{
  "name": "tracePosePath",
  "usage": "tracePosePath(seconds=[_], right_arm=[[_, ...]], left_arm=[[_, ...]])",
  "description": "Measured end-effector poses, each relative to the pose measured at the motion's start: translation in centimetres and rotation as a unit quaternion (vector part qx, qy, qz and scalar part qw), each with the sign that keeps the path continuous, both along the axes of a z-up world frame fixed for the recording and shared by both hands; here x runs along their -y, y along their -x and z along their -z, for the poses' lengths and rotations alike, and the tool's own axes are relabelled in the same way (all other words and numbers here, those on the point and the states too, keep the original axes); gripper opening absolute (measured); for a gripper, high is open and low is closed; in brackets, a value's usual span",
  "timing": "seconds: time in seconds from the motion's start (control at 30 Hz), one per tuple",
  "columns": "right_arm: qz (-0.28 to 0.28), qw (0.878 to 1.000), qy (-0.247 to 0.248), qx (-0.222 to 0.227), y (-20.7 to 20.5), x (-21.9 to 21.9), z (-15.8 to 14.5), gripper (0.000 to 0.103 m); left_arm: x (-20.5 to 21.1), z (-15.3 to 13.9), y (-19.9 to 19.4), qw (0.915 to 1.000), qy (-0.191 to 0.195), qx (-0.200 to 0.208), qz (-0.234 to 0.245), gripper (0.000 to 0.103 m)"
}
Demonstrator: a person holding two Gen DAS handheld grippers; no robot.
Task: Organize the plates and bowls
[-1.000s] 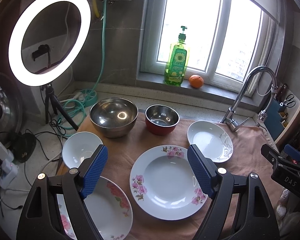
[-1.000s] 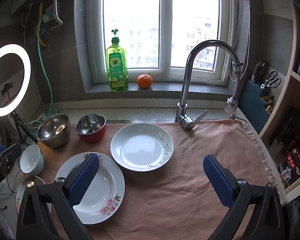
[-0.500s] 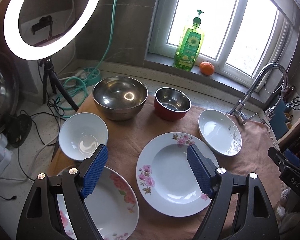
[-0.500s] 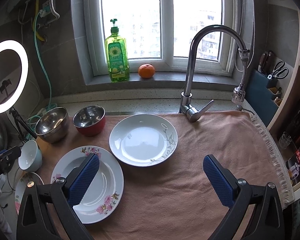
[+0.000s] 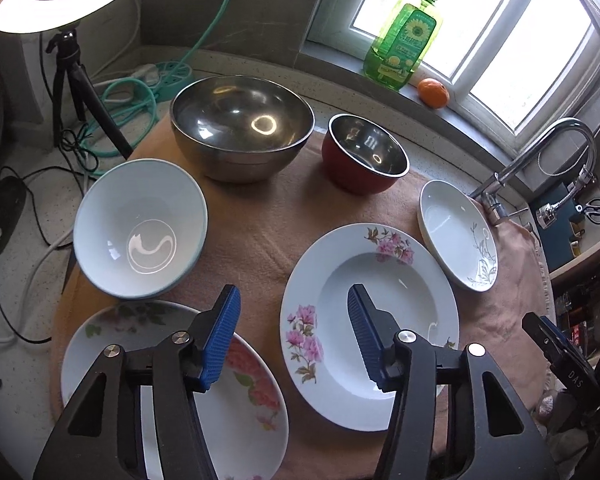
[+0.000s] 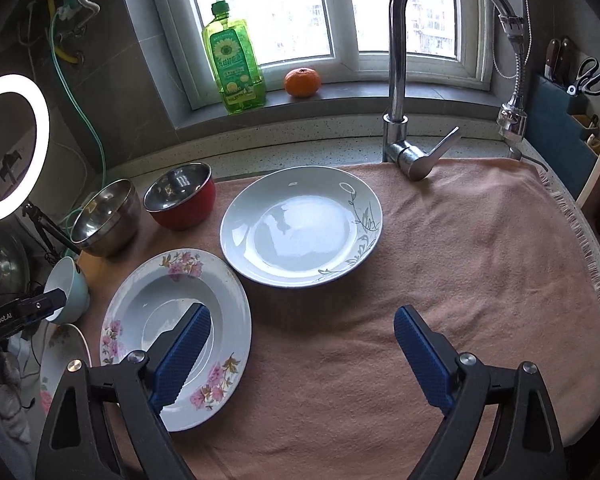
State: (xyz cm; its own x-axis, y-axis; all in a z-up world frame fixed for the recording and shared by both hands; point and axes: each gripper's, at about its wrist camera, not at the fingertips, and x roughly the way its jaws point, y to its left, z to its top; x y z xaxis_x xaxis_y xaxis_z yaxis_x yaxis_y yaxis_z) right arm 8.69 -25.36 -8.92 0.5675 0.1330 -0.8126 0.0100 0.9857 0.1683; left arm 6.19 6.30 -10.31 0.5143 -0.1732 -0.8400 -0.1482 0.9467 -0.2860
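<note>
On the pink towel [image 6: 460, 264] lie a flowered deep plate [image 5: 370, 272] [image 6: 172, 304], a white plate with a grey vine [image 5: 456, 236] [image 6: 300, 226], and a second flowered plate [image 5: 244, 412] at the front left. Behind stand a pale blue bowl [image 5: 140, 228] [image 6: 66, 290], a large steel bowl [image 5: 242, 124] [image 6: 106, 216] and a red steel-lined bowl [image 5: 364, 152] [image 6: 180, 196]. My left gripper [image 5: 294, 338] is open and empty, above the gap between the two flowered plates. My right gripper [image 6: 302, 360] is open and empty, above bare towel right of the flowered deep plate.
A tap [image 6: 400, 80] stands behind the towel at the right. A green soap bottle [image 6: 234, 64] and an orange [image 6: 302, 82] sit on the window sill. A ring light [image 6: 12, 148] on a tripod and cables stand at the left. A knife block [image 6: 568, 108] is at the far right.
Both grippers have moved forward and lower toward the dishes. The left one tilted down, so the bowls and plates look larger. Both stay open and empty.
</note>
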Motion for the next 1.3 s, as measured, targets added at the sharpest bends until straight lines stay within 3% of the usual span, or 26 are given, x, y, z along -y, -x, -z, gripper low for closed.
tracePosePath(seconds=[0.17, 0.23, 0.43, 0.8, 1.3], right_arm=[[-0.011, 0.999, -0.028, -0.038, -0.8, -0.3, 2.2, 0.059], [-0.014, 0.998, -0.042, -0.052, -1.1, -0.4, 2.9, 0.054], [-0.032, 0.995, -0.057, -0.076, -2.0, -1.1, 4.4, 0.040], [-0.032, 0.984, -0.128, -0.121, -3.3, -1.1, 6.8, 0.030], [-0.030, 0.975, -0.163, -0.146, -4.0, -1.3, 8.3, 0.025]], left_arm=[[-0.1, 1.3, -1.2, 0.9997, 0.011, -0.017, 0.011, 0.043], [-0.1, 1.7, -1.7, 0.9994, 0.022, -0.023, 0.015, 0.038], [0.1, 2.6, -2.6, 0.9981, 0.037, -0.039, 0.030, 0.037], [0.2, 4.0, -4.0, 0.9964, 0.050, -0.060, 0.035, 0.033], [-0.1, 5.2, -4.6, 0.9944, 0.061, -0.080, 0.033, 0.019]])
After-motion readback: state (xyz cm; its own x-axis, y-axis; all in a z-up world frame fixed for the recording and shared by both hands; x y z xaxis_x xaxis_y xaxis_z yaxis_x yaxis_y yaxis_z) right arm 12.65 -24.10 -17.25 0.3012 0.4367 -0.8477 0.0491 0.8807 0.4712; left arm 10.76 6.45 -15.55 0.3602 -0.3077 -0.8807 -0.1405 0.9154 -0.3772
